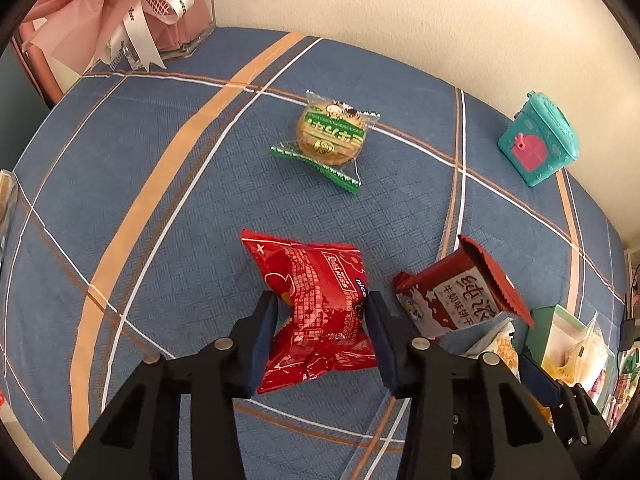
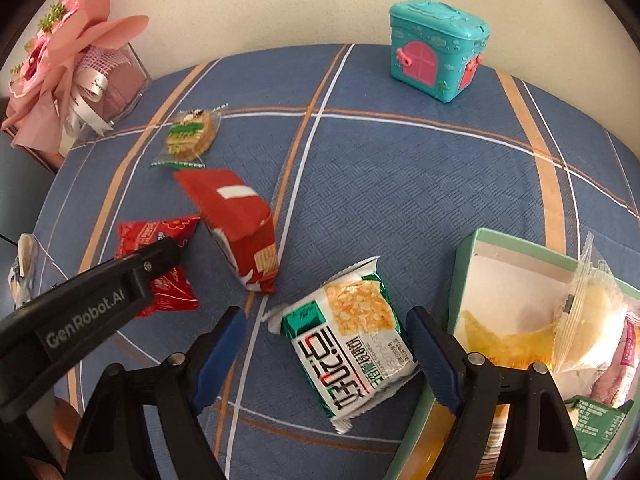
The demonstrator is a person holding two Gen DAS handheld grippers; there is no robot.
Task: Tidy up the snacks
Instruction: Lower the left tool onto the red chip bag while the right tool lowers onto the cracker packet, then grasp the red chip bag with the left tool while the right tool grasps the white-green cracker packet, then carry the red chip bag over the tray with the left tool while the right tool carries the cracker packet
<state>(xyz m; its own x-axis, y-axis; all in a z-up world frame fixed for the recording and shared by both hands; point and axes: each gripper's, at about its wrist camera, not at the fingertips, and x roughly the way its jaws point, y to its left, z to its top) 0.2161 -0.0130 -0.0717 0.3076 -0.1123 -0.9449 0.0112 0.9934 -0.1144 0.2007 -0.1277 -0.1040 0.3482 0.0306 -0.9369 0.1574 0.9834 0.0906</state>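
Observation:
In the left wrist view my left gripper is shut on a crumpled red snack packet, which lies on the blue checked cloth. From the right wrist view that gripper shows over the same red packet. My right gripper is open, its blue pads on either side of a green-and-white cracker packet that lies flat on the cloth. A dark red biscuit packet lies tilted between the two, also visible from the left wrist. Further back sits a round cookie in a green wrapper.
A pale green open box holding several wrapped snacks stands at the right, close to my right gripper. A teal toy house sits by the wall. A pink bouquet in a glass vase fills the back left corner. Another clear packet lies at the left edge.

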